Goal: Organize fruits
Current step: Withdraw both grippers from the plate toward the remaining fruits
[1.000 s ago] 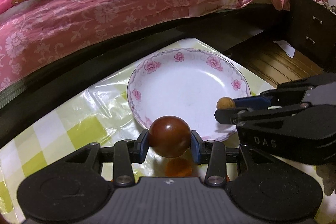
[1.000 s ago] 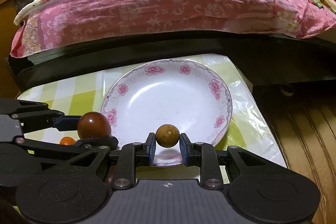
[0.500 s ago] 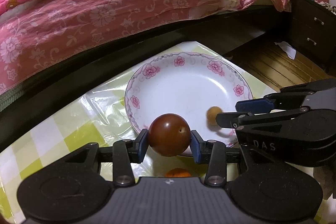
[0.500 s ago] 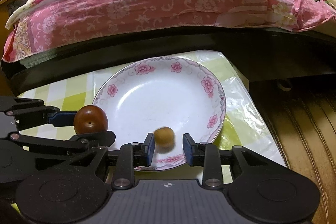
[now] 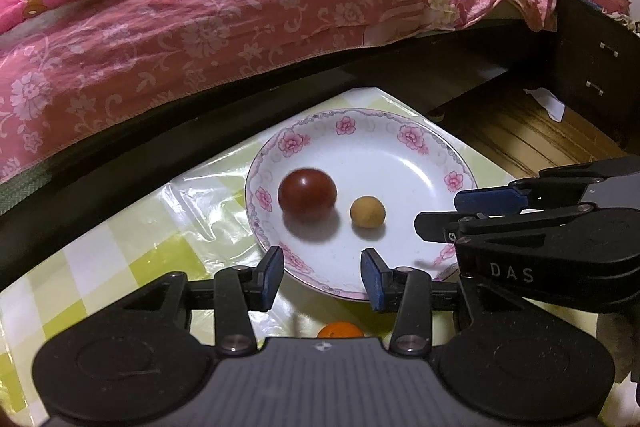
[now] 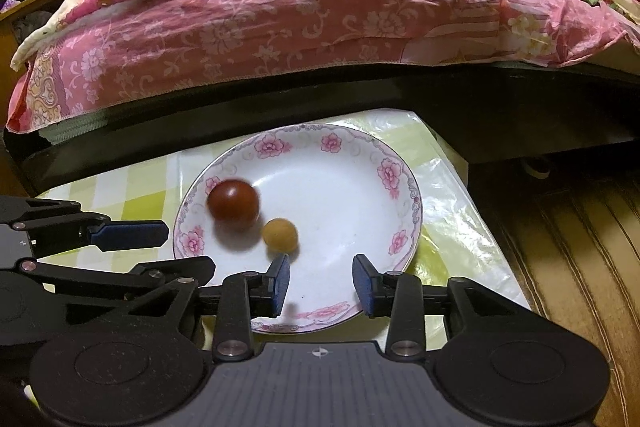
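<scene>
My left tongs (image 5: 322, 281) gape wide and empty over the near rim of the plate (image 5: 404, 163), blue pads parted. My right tongs (image 6: 322, 281) are just as open and empty, poised over the plate's near edge. Both fruits lie in the plate, beyond the fingertips of each tool: the red fruit (image 5: 307, 194) sits left of centre, slightly blurred, and the tan fruit (image 5: 367, 212) rests just to its right, a little nearer to me. In the right view the two fruits appear almost touching, the tan one (image 6: 280, 235) just beyond my left pad (image 6: 280, 281). An orange fruit (image 5: 340, 329) peeks out on the checked cloth (image 5: 132, 255) under my left tongs, off the plate. A pink-covered bed (image 6: 280, 27) fills the far side.
</scene>
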Demonstrator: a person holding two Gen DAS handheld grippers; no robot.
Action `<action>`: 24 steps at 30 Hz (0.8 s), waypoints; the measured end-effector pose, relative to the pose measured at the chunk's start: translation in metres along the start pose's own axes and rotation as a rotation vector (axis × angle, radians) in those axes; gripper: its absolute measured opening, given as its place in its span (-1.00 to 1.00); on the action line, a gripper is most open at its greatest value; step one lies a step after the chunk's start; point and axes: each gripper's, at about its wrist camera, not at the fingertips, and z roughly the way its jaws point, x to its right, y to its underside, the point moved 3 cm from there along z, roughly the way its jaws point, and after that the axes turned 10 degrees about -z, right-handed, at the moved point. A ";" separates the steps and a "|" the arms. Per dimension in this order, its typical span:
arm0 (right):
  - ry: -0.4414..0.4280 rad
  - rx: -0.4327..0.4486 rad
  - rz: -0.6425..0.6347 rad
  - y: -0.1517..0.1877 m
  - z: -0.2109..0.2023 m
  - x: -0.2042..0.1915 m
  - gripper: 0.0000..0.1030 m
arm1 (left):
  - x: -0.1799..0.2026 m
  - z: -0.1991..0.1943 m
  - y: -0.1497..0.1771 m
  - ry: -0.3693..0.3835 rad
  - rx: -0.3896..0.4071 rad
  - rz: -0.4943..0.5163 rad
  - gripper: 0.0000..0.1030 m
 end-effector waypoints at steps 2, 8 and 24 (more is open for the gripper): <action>-0.006 0.002 0.000 0.000 -0.002 -0.001 -0.36 | 0.000 -0.003 0.000 0.001 0.003 0.001 -0.04; -0.021 0.014 -0.010 -0.002 -0.007 -0.007 -0.35 | -0.005 -0.010 0.002 -0.001 0.001 -0.006 -0.03; -0.079 -0.012 -0.020 0.011 -0.018 -0.024 -0.28 | -0.018 -0.033 0.021 0.022 -0.036 -0.034 -0.03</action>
